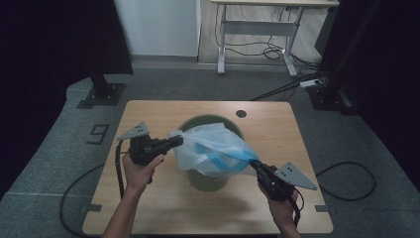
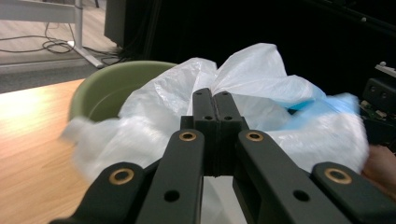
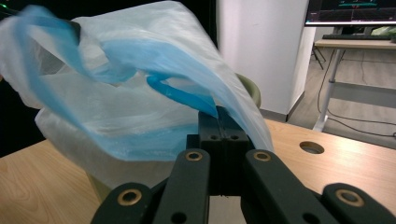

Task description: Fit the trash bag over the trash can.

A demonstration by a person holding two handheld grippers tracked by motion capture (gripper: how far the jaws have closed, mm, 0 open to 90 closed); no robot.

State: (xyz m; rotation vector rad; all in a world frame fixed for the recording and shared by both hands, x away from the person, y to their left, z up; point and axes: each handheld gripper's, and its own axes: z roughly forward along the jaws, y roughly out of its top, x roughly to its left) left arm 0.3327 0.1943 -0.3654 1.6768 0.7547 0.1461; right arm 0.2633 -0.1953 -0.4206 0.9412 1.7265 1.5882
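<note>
Both grippers, left [image 1: 173, 142] and right [image 1: 256, 165], are clamped on the plastic bag [image 1: 210, 148], stretched over the green bin [image 1: 208, 181] from 9 to 4 o'clock.

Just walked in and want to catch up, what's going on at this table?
A person holds a gripper in each hand and is stretching a white plastic bag with blue trim over a green bin standing on the wooden table. The left gripper is shut on the bag's left edge, and the right gripper is shut on its right edge. The bag hangs spread above the bin's mouth, not yet fitted around the rim.
</note>
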